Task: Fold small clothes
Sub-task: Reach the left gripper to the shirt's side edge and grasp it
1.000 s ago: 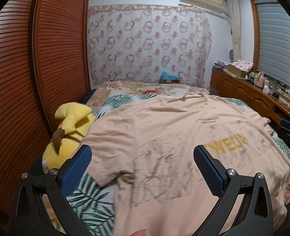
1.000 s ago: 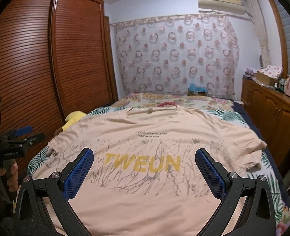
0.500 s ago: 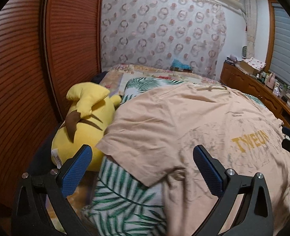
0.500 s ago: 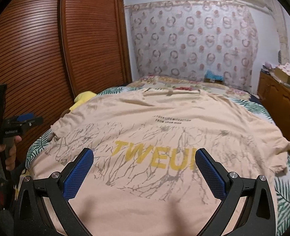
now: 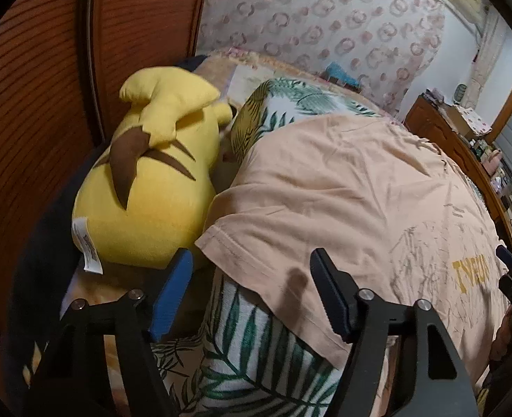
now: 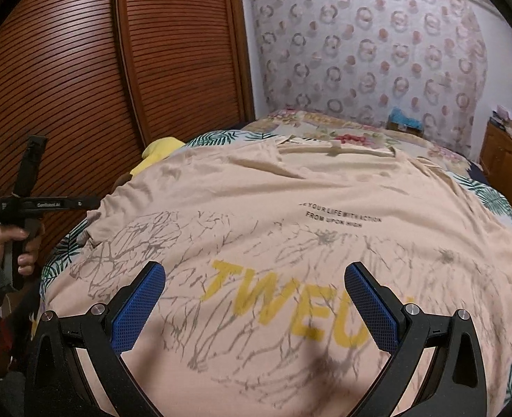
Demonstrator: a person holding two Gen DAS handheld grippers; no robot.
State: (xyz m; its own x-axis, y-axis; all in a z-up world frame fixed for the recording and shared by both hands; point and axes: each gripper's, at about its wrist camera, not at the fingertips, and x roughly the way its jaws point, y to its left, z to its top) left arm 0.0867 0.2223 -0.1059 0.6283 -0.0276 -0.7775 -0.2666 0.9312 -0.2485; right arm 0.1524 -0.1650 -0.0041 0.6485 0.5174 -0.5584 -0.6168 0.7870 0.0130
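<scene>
Downward, closing left tongs (image 5: 252,278) astride sleeve (image 5: 256,243)

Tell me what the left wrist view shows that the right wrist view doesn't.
Left wrist only: the whole yellow plush with its white tag, and the sleeve hem between the closing left gripper fingers, not yet pinched.
Right wrist only: the collar, the small black print, the open right gripper.
Both: the peach shirt on the leaf-print bedspread.

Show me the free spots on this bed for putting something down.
Leaf-print bedcover lies bare below the T-shirt's sleeve hem, beside the yellow plush. Floral bedding beyond the collar is bare too. The plush crowds the wardrobe side.
</scene>
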